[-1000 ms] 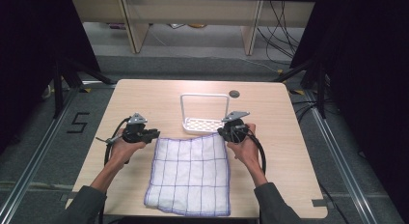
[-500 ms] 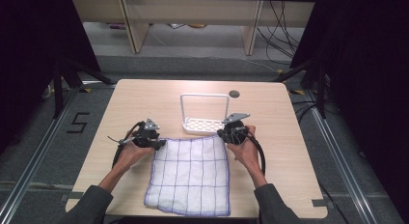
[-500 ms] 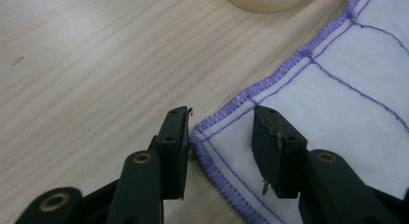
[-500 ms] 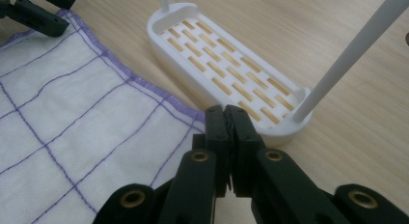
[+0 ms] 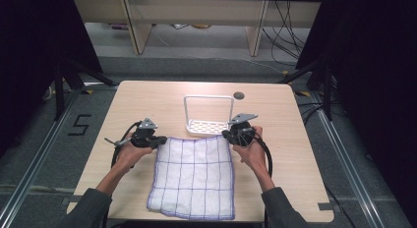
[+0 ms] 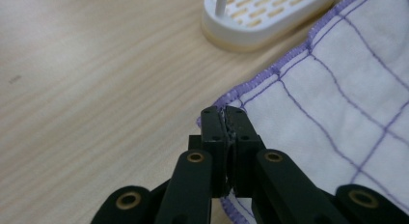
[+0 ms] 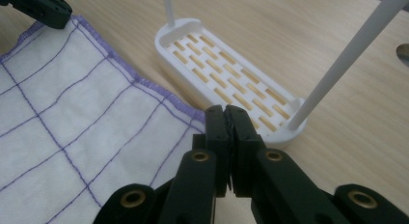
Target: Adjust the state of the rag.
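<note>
High view overhead facing forward; gripper views close, low (shared: cloth (image 5: 193, 176), rack (image 5: 208, 126)).

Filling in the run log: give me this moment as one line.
left gripper: just closed on cloth corner | right gripper: shut on other far corner | rack: behind cloth

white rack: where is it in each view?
High view: rack at table centre, just beyond the cloth's far edge.
Left gripper view: rack at top, right of centre, cut by the frame.
Right gripper view: rack at centre, above the jaws.
Shared landmark: the cloth's purple hem.
</note>
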Demonstrator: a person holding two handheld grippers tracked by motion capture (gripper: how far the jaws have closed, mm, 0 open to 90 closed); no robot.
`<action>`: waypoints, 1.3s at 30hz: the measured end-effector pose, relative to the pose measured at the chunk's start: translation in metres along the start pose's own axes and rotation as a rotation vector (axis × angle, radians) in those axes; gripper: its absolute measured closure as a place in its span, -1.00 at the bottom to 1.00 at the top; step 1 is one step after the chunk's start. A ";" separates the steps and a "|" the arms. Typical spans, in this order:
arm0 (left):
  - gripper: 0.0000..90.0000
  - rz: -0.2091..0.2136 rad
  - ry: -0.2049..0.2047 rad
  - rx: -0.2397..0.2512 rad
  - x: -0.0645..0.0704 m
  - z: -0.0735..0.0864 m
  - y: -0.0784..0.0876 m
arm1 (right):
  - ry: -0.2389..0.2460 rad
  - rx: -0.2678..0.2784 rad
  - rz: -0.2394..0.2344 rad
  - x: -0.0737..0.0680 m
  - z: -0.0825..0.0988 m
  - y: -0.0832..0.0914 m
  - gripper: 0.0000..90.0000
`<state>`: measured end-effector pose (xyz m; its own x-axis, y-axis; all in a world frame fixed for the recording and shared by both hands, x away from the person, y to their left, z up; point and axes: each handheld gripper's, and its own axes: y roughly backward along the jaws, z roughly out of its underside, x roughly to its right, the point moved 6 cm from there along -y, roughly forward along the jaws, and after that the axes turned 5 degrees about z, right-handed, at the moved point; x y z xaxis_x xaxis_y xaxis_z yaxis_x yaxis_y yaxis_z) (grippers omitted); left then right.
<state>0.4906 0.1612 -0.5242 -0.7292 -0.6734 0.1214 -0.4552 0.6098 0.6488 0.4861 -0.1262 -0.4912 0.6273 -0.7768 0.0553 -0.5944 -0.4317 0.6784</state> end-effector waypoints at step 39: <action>0.93 0.179 -0.110 0.120 0.099 0.074 0.082 | 0.128 0.105 -0.122 -0.067 0.059 0.094 0.98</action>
<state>0.3437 0.1756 -0.5143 -0.8521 -0.5044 0.1398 -0.3661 0.7652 0.5296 0.3584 -0.1419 -0.4741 0.7529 -0.6539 0.0747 -0.5551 -0.5699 0.6058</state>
